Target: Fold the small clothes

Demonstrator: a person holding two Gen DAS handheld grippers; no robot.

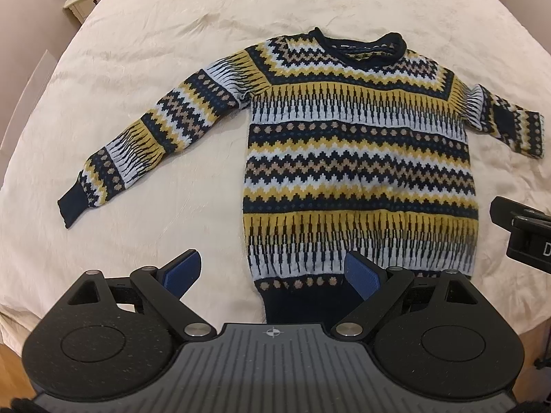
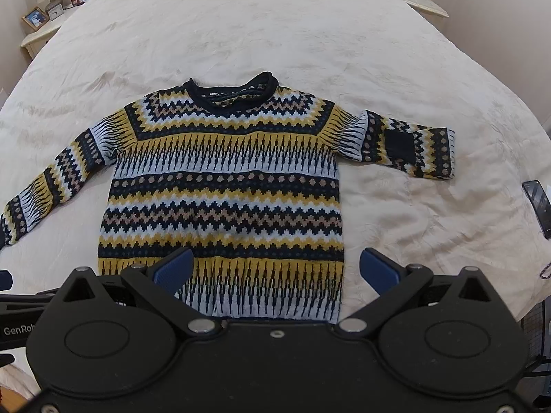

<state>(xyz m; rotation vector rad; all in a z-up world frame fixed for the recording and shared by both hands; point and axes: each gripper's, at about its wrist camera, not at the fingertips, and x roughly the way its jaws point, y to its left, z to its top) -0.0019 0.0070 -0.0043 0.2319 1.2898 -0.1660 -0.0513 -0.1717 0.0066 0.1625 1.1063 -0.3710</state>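
- The small navy, mustard and white patterned knit sweater is lying flat, front up, on the cream quilted bed cover, neck away from the cameras and navy ribbed hem nearest.
- The left gripper is hovering at the hem, blue pads spread and holding nothing.
- The right gripper is hovering over the lower right body, also spread and empty.
- Handling judgement: the knit is looking soft, light and stretchy; it is likely sagging if lifted by one point. Pinching the hem corners or a cuff is advisable.
- The left view is showing the full left sleeve to its cuff.
- The right view is showing the right sleeve doubled back and a dark phone lying on the bed cover.
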